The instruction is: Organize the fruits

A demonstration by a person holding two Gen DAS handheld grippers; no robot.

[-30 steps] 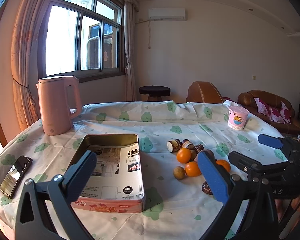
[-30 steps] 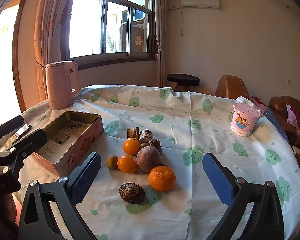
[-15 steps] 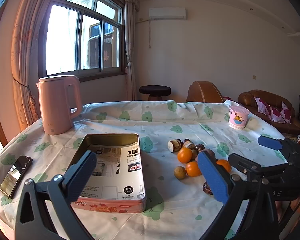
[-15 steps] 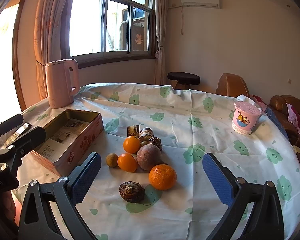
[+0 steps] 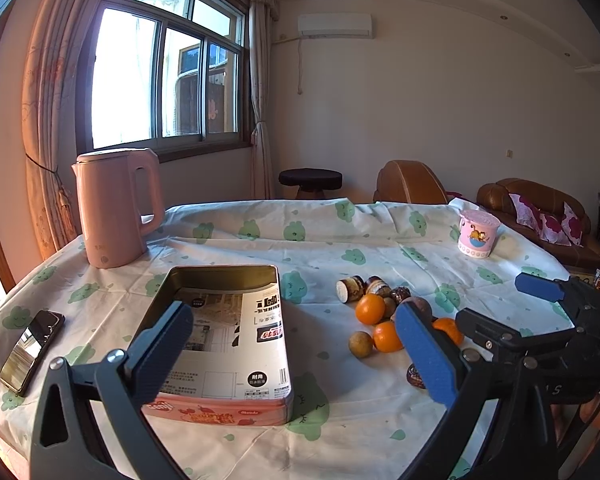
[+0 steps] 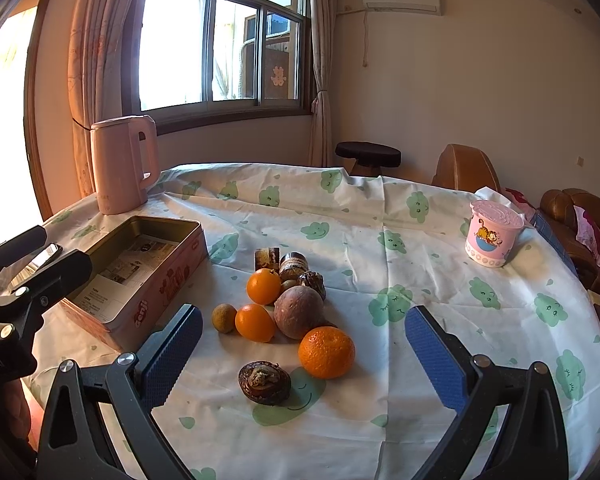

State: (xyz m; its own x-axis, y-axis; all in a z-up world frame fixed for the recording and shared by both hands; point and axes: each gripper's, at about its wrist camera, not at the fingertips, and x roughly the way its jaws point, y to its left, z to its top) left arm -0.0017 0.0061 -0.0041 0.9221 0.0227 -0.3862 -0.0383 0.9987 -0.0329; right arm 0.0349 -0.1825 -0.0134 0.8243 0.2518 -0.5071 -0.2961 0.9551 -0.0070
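The right gripper [image 6: 302,354] hangs above the counter [image 6: 440,280] with its jaws wide apart and empty. The left gripper [image 5: 292,350] is likewise spread and empty, above the open tin box [image 5: 224,328].

The fruits lie in one loose cluster on the cloth, to the right of the tin box. Nearest is one dark, wrinkled fruit [image 6: 264,382]. Beside it lies the large orange [image 6: 327,351]. Behind it are two smaller oranges [image 6: 255,322] [image 6: 263,286], one round purple-brown fruit [image 6: 299,317] and one small tan fruit [image 6: 224,318]. Several small brown pieces [image 6: 296,266] sit at the far edge; their exact count cannot be determined.

Farther off stand one pink cup [image 6: 493,239] and one pink kettle [image 6: 122,169].
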